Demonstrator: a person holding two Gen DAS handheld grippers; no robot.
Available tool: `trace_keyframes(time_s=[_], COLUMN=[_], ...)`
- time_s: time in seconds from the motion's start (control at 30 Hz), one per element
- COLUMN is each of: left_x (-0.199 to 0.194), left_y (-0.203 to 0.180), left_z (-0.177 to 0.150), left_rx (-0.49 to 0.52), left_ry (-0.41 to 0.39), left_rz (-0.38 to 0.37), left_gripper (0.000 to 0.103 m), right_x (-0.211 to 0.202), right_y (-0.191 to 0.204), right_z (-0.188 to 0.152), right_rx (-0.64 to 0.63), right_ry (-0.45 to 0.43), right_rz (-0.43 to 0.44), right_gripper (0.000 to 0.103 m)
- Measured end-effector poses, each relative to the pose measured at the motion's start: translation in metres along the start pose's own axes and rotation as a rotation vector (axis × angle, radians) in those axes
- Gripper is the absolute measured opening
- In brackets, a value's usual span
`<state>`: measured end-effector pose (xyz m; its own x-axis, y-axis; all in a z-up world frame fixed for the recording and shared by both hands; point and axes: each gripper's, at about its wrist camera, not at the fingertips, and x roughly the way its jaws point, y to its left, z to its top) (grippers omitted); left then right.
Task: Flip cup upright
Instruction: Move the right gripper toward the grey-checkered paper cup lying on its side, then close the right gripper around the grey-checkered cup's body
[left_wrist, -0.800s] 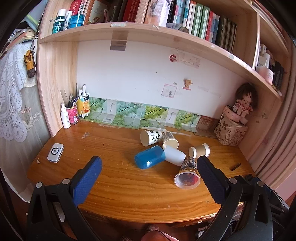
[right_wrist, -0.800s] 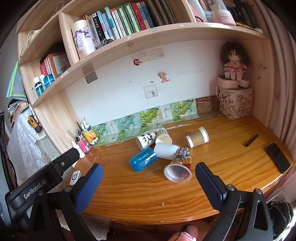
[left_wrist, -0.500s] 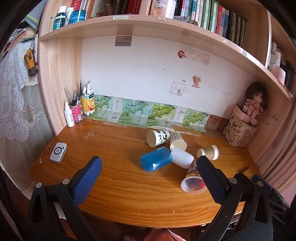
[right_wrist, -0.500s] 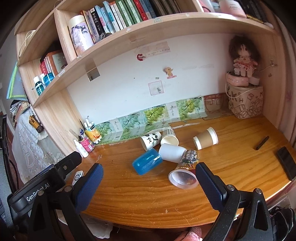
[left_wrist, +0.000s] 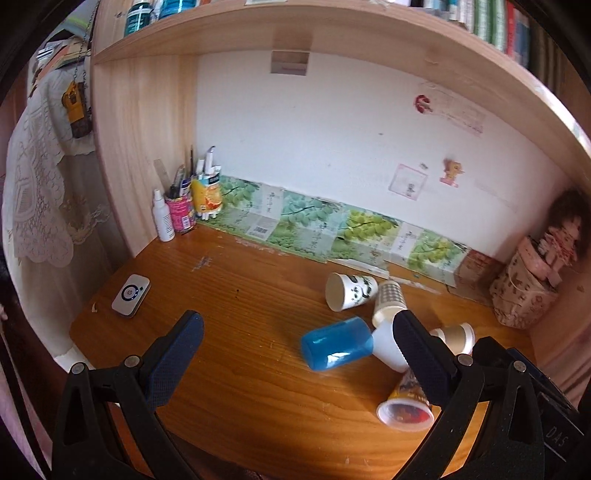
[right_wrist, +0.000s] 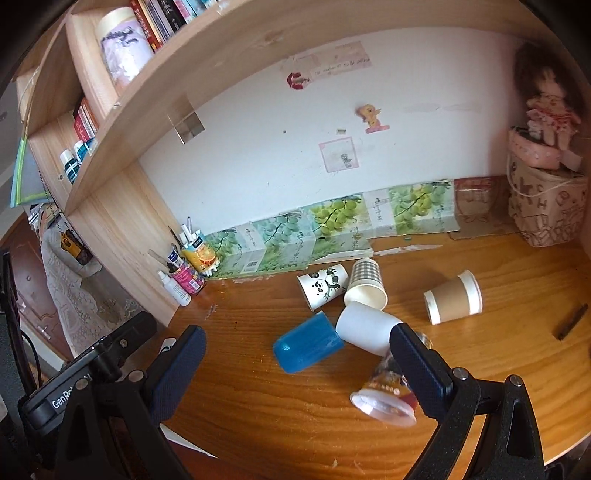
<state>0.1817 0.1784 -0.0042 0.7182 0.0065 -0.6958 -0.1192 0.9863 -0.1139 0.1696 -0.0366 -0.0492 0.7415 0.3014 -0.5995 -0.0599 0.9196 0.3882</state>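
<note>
Several cups lie on their sides in a cluster on the wooden desk (left_wrist: 240, 369): a blue plastic cup (left_wrist: 336, 344) (right_wrist: 308, 346), a plain white cup (right_wrist: 365, 328), a panda paper cup (left_wrist: 351, 291) (right_wrist: 323, 285), a checked paper cup (right_wrist: 365, 283), a brown paper cup (right_wrist: 452, 302) and a clear printed cup (left_wrist: 405, 404) (right_wrist: 384, 393). My left gripper (left_wrist: 297, 334) is open and empty, above the desk's front, left of the cluster. My right gripper (right_wrist: 297, 349) is open and empty, with the blue cup between its fingers' lines of sight.
A pen pot and bottles (left_wrist: 181, 214) stand at the back left corner. A small white device (left_wrist: 131, 294) lies at the left edge. A patterned basket with a doll (right_wrist: 546, 206) stands at the back right. A dark pen (right_wrist: 572, 320) lies at the right. A shelf hangs overhead.
Both grippers have moved forward and closer to the desk; the cups look larger and nearer. No cup has moved.
</note>
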Motion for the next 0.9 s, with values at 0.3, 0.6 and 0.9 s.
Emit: trace_keyframes(time_s=[0.3,0.6,0.9], left_x=[0.041,0.080,0.115], left_y=[0.001,-0.005,-0.019], left_z=[0.015,0.019,0.010], left_rx=[-0.136,-0.205,-0.229], left_ry=[0.103,0.157,0.248], left_rz=[0.109,0.169,0.225], left_gripper=[0.102,0.102,0.102], right_x=[0.068,0.141,0.208], right_y=[-0.029,-0.068,-0.099], right_z=[0.041,0.068,0.068], right_rx=[0.049,0.209,0.291], right_ry=[0.108,0.204,0.338], right_rz=[0.069,0.087,0.037], right_gripper=[0.100,0.100,0.100])
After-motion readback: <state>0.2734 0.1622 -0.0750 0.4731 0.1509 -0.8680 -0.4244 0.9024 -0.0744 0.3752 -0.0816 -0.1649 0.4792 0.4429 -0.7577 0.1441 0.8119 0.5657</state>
